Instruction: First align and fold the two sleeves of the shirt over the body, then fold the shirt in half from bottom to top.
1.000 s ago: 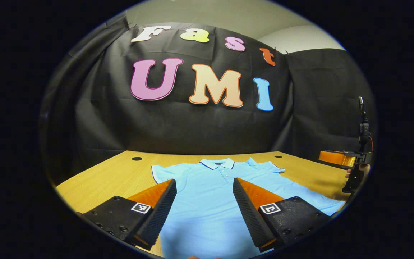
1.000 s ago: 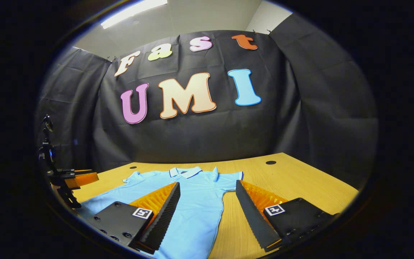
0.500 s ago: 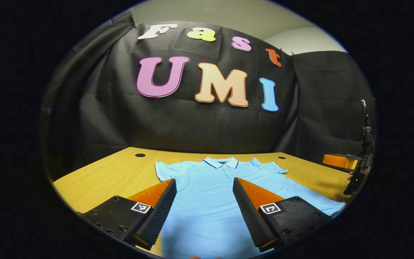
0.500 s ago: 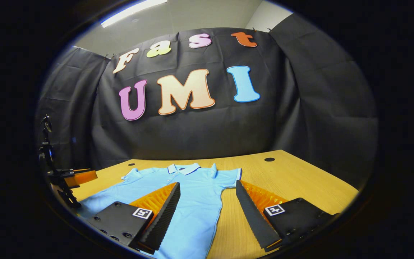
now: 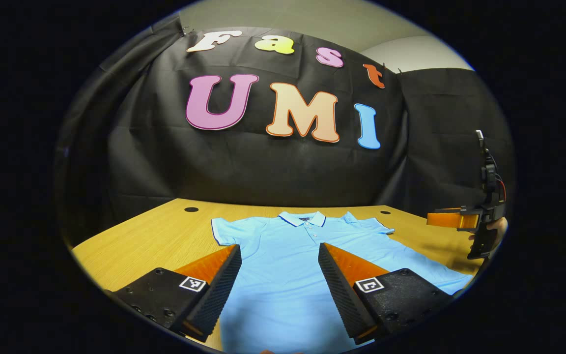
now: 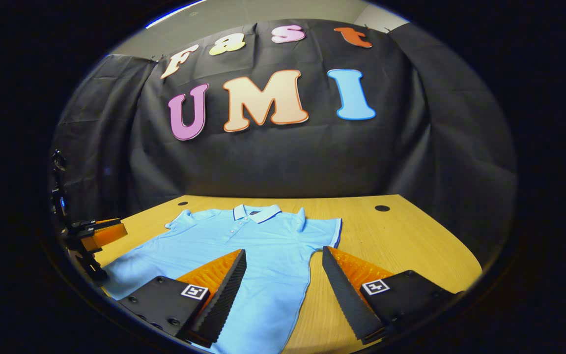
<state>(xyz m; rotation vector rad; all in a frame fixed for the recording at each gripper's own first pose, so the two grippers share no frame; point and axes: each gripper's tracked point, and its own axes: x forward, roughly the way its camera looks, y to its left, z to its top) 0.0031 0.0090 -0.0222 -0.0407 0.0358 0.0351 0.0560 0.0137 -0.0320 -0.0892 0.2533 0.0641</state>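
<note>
Shirt (image 5: 288, 265) lies flat; left tongs (image 5: 279, 255) and right tongs (image 6: 283, 260) gape wide, holding nothing.

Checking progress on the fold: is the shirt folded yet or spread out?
Spread out. The shirt lies flat on the table, both short sleeves out to the sides, collar unfolded at the far end.

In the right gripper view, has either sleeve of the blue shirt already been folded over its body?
No, the shirt lies spread flat on the table, and its right sleeve points outward, not over the body.
</note>
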